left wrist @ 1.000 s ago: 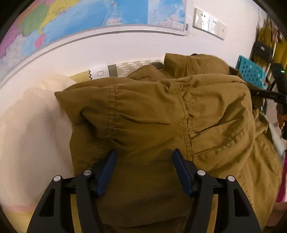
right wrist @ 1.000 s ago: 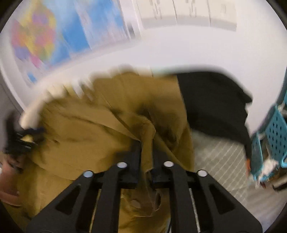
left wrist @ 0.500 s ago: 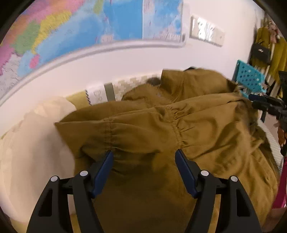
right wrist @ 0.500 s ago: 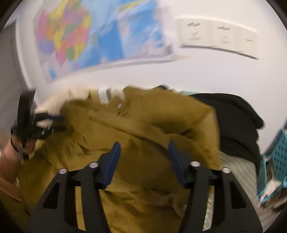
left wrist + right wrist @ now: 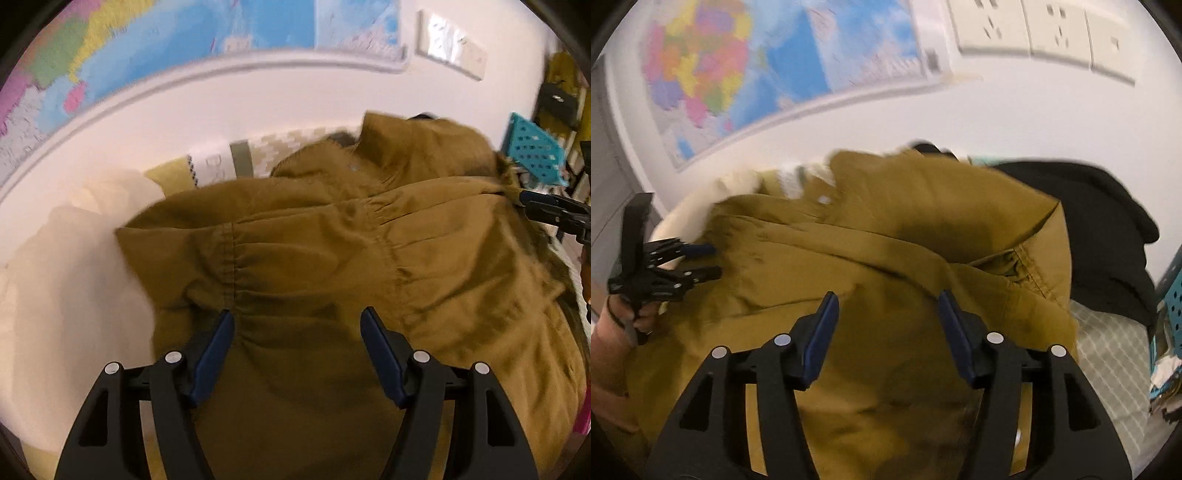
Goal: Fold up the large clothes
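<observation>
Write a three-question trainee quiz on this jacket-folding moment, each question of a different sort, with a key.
1. True or false: the right gripper is clamped on the olive jacket.
2. Multiple choice: what lies against the jacket's far right side in the right wrist view? A) a black garment B) a red towel C) a cardboard box
3. Fill in: the left gripper has its jaws ____ over the jacket.

Key: 1 false, its jaws stand apart; 2 A; 3 open.
</observation>
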The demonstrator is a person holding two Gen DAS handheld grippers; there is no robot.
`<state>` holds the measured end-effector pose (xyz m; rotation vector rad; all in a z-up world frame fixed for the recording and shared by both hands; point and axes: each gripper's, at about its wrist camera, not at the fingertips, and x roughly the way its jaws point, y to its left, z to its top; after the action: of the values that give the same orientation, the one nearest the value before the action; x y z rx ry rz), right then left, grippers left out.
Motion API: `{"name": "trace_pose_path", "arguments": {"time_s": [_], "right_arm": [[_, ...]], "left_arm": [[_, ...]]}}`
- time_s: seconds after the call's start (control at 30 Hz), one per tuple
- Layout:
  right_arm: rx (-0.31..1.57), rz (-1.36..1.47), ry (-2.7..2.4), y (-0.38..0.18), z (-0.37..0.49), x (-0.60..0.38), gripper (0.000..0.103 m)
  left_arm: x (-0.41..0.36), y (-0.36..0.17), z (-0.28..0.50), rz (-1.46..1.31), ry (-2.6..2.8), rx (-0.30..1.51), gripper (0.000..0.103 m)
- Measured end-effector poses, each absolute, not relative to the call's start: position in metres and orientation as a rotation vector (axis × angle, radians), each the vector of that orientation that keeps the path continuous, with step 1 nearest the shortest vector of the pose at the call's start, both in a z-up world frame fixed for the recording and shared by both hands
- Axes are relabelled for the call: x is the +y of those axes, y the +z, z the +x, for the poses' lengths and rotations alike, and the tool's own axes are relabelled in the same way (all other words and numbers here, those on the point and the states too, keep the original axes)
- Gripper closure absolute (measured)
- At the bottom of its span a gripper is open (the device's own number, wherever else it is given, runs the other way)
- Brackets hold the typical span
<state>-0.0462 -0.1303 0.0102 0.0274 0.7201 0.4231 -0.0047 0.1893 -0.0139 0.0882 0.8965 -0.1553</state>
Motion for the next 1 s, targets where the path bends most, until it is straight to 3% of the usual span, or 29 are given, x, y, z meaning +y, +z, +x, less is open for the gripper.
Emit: {"name": "trace_pose_path", "arguments": {"time_s": [0.17,0.37,0.5,0.6,0.83,1.0], "right_arm": [[0.724,-0.025,0.548,0.007,-0.071,-0.100,0.046],[0.882,-0.021,0.517,-0.047,-0.045,-0.080,0.048],[0.830,0.037,0.515,-0.032,-0.064,-0.094,0.037],[0.791,0.099,0.539,-0.019,-0.090,-0.113,0.032],[0.751,0.314,0.504,-0.012,-0.158,-0.177,0.018],[0.786,0.404,0.420,-0.030,-0.208,-0.218,0.015]], "left_arm": [[0.205,0.013,-0.052,0.069,-0.161,0.812,0.030],[0.240,0.003,-0.091,-0.061,-0.089,0.855,0.029],[0.255,-0.006,-0.117,-0.128,-0.085,0.887,0.029],[0.268,-0.014,-0.136,-0.194,-0.091,0.908,0.020],[0.282,-0.039,-0.178,-0.313,-0.121,0.975,0.019],[0.279,-0.045,-0.206,-0.344,-0.191,0.992,0.018]]}}
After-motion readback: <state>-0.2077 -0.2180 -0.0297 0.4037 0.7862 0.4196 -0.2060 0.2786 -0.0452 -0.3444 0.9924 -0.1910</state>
